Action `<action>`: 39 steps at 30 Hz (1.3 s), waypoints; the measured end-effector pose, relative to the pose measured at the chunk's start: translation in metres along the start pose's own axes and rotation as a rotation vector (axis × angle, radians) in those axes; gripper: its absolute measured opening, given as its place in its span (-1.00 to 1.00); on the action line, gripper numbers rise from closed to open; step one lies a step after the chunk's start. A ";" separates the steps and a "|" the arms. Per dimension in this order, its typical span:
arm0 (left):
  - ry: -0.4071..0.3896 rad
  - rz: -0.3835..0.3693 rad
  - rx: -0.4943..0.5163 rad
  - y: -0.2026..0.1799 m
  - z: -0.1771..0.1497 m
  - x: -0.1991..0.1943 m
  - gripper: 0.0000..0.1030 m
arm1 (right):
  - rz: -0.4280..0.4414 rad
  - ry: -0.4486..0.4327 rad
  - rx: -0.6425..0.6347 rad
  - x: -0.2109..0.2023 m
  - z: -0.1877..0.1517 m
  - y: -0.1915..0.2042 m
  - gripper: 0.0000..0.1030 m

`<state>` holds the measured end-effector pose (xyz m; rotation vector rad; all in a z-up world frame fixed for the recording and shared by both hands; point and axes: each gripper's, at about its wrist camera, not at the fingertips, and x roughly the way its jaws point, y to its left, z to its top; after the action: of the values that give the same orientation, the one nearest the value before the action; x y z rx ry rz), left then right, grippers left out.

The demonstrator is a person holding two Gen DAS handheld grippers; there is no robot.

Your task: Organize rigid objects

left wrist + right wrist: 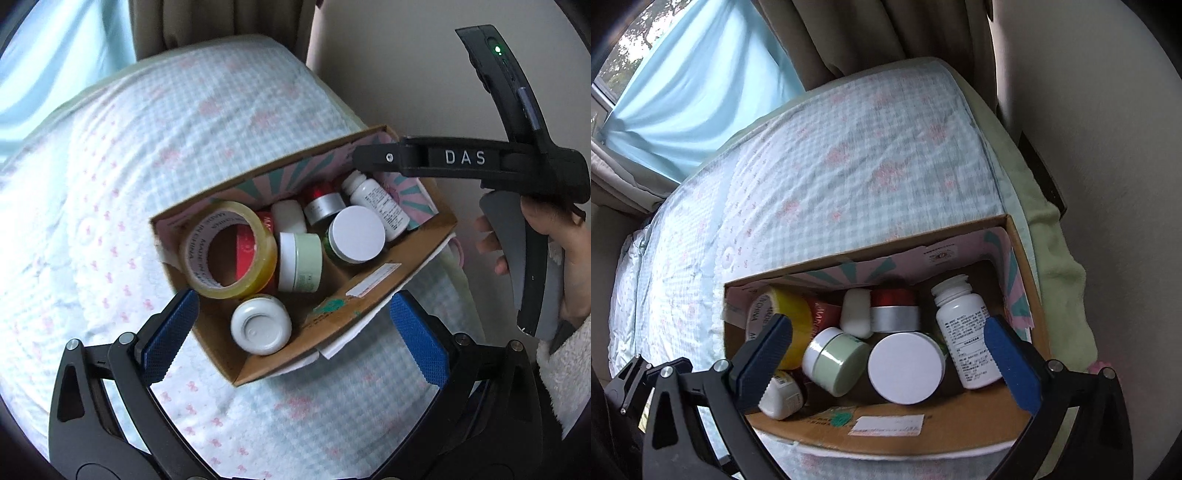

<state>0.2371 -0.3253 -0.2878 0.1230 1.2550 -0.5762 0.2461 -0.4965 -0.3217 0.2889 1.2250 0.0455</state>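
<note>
An open cardboard box [354,295] [960,428] sits on the bed. Inside lie a roll of yellow tape [229,251] [798,314], a pale green jar [301,262] [836,363], a white-lidded green jar [356,234] [905,367], a white pill bottle [376,205] [964,336], a silver jar with a red lid [323,206] [894,308], a small white bottle [261,325] [781,397] and a white cap [288,218] [856,312]. My left gripper [295,332] is open and empty above the box's near end. My right gripper [890,365] is open and empty over the box; its body [461,158] reaches over the box's far corner.
The bed [147,129] [849,147] has a blue-checked cover with pink bows. A light green blanket [1063,277] lines its right edge against the wall [1108,147]. Curtains [701,85] hang at the far end. A hand [546,240] in a fleece sleeve holds the right gripper.
</note>
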 end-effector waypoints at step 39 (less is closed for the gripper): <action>-0.708 0.448 -0.202 0.135 -0.163 -0.427 1.00 | -0.121 -0.617 -0.276 -0.307 -0.129 0.321 1.00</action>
<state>0.0800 0.0007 0.0228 0.0221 0.5575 -0.0752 0.0593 -0.2202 -0.0011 -0.0195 0.6095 0.0181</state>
